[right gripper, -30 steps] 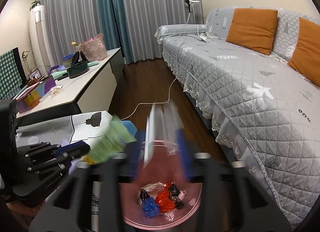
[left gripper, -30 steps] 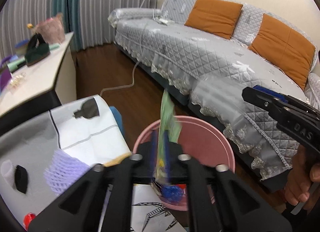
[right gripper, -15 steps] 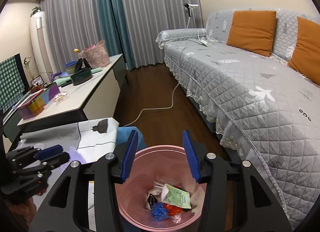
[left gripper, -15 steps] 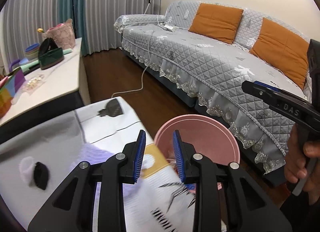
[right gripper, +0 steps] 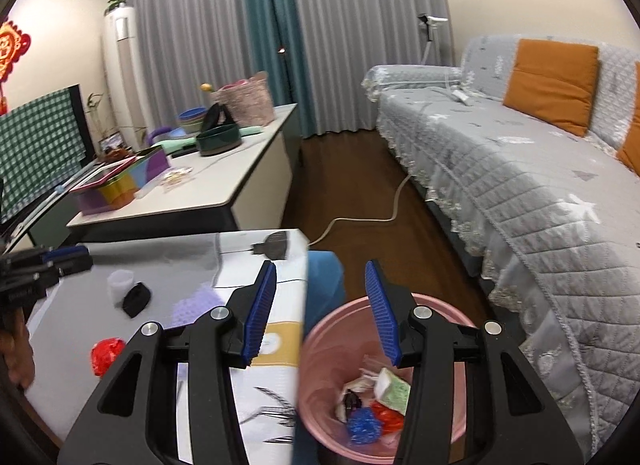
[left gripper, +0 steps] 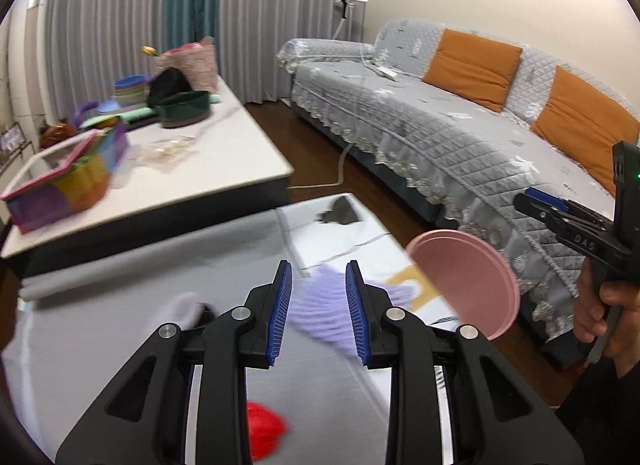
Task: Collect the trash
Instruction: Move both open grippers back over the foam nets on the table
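My left gripper (left gripper: 318, 267) is open and empty above the low table (left gripper: 120, 329), pointing at a purple foam net (left gripper: 320, 317) that lies between its pads' lines of sight. A red wrapper (left gripper: 264, 429) lies nearer, and a black piece beside a white bit (left gripper: 192, 307) is to the left. My right gripper (right gripper: 321, 265) is open and empty over the near rim of the pink bin (right gripper: 440, 307). In the bin lie a green packet (right gripper: 396, 387), a blue wrapper (right gripper: 362, 425) and red scraps. The right wrist view also shows the net (right gripper: 196, 305), the black piece (right gripper: 136, 299) and the red wrapper (right gripper: 106, 353).
A grey quilted sofa (right gripper: 520, 169) with orange cushions runs along the right. A white cable (right gripper: 360, 221) crosses the wood floor. A long white cabinet (right gripper: 224, 185) with boxes and bowls stands behind the table. Something blue (right gripper: 326, 277) sits between table and bin.
The green packet left my left gripper and now lies in the bin. The left gripper swung left from over the bin to over the table. The right gripper dropped its clear wrapper.
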### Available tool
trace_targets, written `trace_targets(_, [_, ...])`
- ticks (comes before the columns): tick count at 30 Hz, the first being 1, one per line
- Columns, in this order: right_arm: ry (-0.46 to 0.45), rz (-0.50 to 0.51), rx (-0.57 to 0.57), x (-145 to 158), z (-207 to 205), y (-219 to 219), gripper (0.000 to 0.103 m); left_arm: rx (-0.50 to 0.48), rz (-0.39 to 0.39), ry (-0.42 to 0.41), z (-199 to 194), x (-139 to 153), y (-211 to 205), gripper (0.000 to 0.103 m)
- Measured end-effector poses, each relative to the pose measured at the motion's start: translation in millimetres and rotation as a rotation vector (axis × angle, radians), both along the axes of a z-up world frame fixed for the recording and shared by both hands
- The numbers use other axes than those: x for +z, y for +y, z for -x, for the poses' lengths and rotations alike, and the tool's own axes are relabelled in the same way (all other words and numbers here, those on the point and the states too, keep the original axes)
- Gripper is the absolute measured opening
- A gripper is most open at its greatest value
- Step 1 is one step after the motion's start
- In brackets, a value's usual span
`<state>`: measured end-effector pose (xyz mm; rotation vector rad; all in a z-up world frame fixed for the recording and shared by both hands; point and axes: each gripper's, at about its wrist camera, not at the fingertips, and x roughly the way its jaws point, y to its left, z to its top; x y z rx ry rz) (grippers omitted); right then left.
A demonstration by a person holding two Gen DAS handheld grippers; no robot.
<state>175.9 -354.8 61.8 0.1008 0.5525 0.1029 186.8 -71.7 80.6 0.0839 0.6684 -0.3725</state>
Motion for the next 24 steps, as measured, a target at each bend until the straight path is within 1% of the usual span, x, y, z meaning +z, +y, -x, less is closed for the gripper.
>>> trace_targets(3, [0.003,0.011,0.029,-3.0,-3.0,15.5,0.047,0.019,-0.017,-0.010,-2.3,1.5,31.3,0.027])
trace_targets(7, [0.015,0.036,0.078,-9.5,-9.0,40.3,0.047,0.051,-0.025,-0.011,-9.2,-7.8,72.4,0.028])
trace_targets(9, [0.018,0.051,0.095,-12.2,-11.7,50.6,0.047,0.079,-0.010,0.000,-12.9,-14.9,88.1,0.027])
trace_targets(11, [0.026,0.049,0.103,-13.7,-14.8,56.3,0.047,0.124,0.033,0.034,-18.6,-26.0,109.3,0.027])
trace_targets(13, [0.037,0.043,0.116,-17.3,-19.6,63.4,0.047,0.140,0.050,0.054,-22.3,-33.9,118.3,0.027])
trace_targets(17, [0.063,0.045,0.137,-26.2,-29.9,78.5,0.047,0.129,0.035,0.071,-28.8,-45.4,121.7,0.027])
trace_targets(20, [0.085,0.049,0.155,-35.1,-37.9,89.4,0.047,0.132,0.050,0.090,-35.9,-55.0,126.5,0.027])
trace_targets(24, [0.128,0.067,0.179,-51.3,-50.5,101.8,0.047,0.130,0.048,0.114,-44.7,-68.4,125.5,0.027])
